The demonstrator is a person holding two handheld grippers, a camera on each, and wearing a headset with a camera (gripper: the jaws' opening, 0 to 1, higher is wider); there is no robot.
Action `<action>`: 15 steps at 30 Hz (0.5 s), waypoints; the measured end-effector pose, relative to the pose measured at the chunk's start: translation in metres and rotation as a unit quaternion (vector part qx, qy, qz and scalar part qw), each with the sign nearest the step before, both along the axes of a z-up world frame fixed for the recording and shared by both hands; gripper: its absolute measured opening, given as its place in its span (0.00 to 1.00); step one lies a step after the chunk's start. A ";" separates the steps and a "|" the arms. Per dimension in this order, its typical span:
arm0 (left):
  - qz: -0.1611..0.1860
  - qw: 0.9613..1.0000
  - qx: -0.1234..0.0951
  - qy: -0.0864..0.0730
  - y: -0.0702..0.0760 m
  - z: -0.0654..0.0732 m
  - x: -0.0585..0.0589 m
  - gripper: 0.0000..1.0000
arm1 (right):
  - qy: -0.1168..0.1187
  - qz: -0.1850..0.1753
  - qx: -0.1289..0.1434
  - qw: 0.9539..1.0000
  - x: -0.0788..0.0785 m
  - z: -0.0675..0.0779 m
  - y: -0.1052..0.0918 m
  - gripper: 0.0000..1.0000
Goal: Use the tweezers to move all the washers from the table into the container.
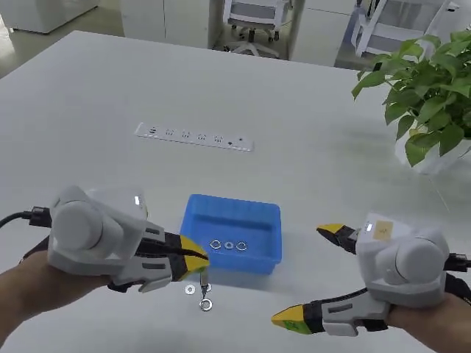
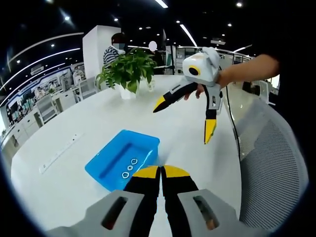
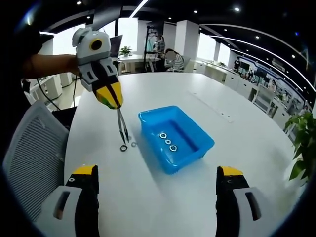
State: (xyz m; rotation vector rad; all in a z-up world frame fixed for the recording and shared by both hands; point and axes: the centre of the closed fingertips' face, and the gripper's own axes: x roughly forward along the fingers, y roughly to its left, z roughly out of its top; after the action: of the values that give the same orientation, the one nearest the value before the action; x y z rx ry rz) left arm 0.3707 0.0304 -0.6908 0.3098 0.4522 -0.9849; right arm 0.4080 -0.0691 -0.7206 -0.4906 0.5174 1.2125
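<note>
A blue container (image 1: pixel 266 243) sits on the white table with three washers (image 1: pixel 229 245) in a row inside it. Two more washers lie on the table in front of it, one (image 1: pixel 190 290) to the left and one (image 1: pixel 206 304) nearer me. My left gripper (image 1: pixel 197 259) is shut on thin metal tweezers (image 1: pixel 204 283). The tweezers (image 3: pixel 121 123) point down, their tips at the nearer washer (image 3: pixel 123 147); I cannot tell if they pinch it. My right gripper (image 1: pixel 309 274) stands open to the right of the container, holding nothing.
A white power strip (image 1: pixel 193 137) lies beyond the container. A potted plant (image 1: pixel 430 95) stands at the table's far right. Office chairs stand past the far edge, and a mesh chair (image 3: pixel 29 148) stands on my side of the table.
</note>
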 end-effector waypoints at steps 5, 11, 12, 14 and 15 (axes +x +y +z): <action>-0.001 1.000 -0.001 0.001 -0.003 -0.001 -0.001 0.06 | 0.002 0.004 -0.004 1.000 -0.002 -0.002 0.001 1.00; -0.001 1.000 -0.002 0.003 -0.004 -0.004 -0.001 0.06 | 0.004 0.007 -0.008 1.000 -0.005 -0.004 0.001 1.00; -0.001 1.000 -0.002 0.003 -0.005 -0.004 -0.001 0.06 | 0.004 0.007 -0.008 1.000 -0.005 -0.005 0.001 1.00; -0.001 1.000 -0.001 0.003 -0.005 -0.005 -0.001 0.06 | 0.004 0.008 -0.010 1.000 -0.005 -0.005 0.001 1.00; 0.000 1.000 -0.003 0.004 -0.005 -0.005 -0.001 0.06 | 0.005 0.008 -0.010 1.000 -0.006 -0.005 0.001 1.00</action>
State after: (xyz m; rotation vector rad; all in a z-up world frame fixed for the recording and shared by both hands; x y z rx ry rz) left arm 0.3701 0.0252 -0.6960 0.3008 0.4560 -0.9878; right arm 0.4023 -0.0683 -0.7257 -0.5079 0.5352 1.2264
